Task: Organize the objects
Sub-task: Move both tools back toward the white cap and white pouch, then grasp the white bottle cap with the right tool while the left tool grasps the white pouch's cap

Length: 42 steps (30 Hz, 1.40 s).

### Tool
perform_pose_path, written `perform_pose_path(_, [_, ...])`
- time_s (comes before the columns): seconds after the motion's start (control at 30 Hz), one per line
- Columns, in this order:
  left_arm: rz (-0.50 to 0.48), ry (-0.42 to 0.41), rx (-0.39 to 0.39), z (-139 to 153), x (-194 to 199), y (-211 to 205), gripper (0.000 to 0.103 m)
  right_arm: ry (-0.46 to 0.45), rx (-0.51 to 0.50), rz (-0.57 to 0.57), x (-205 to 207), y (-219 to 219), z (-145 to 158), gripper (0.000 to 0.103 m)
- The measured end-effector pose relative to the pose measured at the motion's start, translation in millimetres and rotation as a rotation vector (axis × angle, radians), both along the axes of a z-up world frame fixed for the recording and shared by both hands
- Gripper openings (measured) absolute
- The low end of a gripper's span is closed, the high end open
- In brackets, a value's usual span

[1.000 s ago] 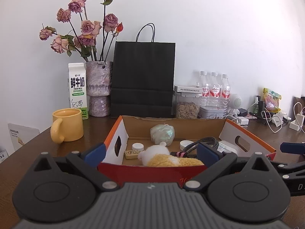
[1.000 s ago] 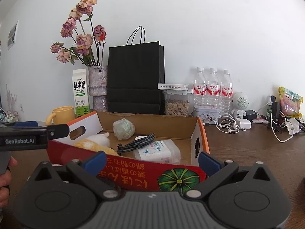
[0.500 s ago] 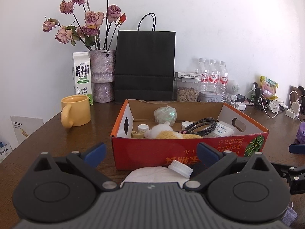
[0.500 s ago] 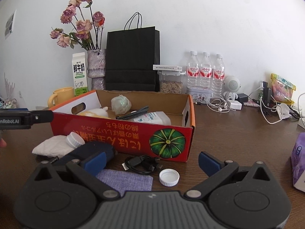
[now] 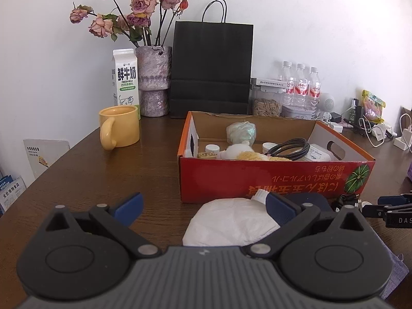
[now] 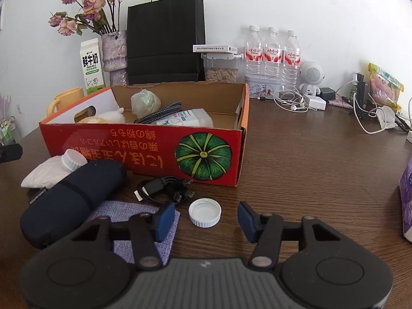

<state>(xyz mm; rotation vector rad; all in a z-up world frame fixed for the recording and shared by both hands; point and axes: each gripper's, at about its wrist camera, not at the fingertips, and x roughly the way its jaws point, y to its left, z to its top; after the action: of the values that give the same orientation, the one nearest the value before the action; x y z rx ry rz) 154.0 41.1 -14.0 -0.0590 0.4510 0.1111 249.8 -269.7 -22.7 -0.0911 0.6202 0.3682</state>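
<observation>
A red cardboard box (image 5: 273,177) (image 6: 144,146) stands on the brown table with a cable, a tissue pack, a plush toy and small jars inside. In front of it lie a white pouch (image 5: 231,224) (image 6: 43,172) with a screw cap, a dark blue case (image 6: 69,200), a black cable (image 6: 164,189), a white bottle cap (image 6: 204,212) and a purple cloth (image 6: 144,221). My left gripper (image 5: 203,206) is open and empty, its fingers either side of the pouch. My right gripper (image 6: 204,219) is open and empty, with the white cap between its fingers.
A yellow mug (image 5: 119,126), a milk carton (image 5: 126,79), a vase of dried roses (image 5: 154,87) and a black paper bag (image 5: 211,69) stand behind the box. Water bottles (image 6: 273,54), a seed jar, a small speaker and cables fill the back right. A purple pack (image 6: 406,195) lies at the right edge.
Both grippers have pulled back from the box and lowered toward the table. The loose items in front of the box have come into view. The right jaws have narrowed around the white cap.
</observation>
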Motion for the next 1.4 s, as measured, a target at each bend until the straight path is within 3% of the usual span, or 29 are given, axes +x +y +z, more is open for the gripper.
perform_pose_path(0.17, [0.003, 0.03, -0.002, -3.8, 3.1, 1.4, 0.103, 0.012, -0.006, 0.008, 5.0, 3.1, -4.1, 0.027])
perform_pose_path(0.6, [-0.068, 0.055, 0.023, -7.2, 24.6, -25.4, 0.103, -0.072, 0.005, -0.009, -6.6, -0.3, 2.5, 0.027])
perform_pose_path(0.9, [-0.108, 0.104, 0.1, -14.6, 57.0, -50.7, 0.102, -0.115, 0.029, -0.027, -12.2, -6.0, 6.5, 0.027])
perform_pose_path(1.07, [-0.141, 0.124, 0.099, -18.5, 67.9, -54.4, 0.081, -0.119, 0.037, -0.024, -12.9, -6.5, 7.0, 0.027])
perform_pose_path(1.23, [-0.185, 0.114, 0.019, -21.8, 71.8, -46.8, 0.061, -0.125, 0.042, -0.019, -14.6, -6.5, 7.1, 0.027])
perform_pose_path(1.3, [-0.2, 0.119, -0.002, -23.9, 72.5, -45.7, 0.045, -0.123, 0.043, -0.017, -14.2, -6.5, 7.1, 0.027])
perform_pose_path(1.4, [-0.215, 0.119, -0.016, -24.8, 72.1, -44.9, 0.04, -0.119, 0.046, -0.017, -14.2, -7.0, 6.9, 0.027])
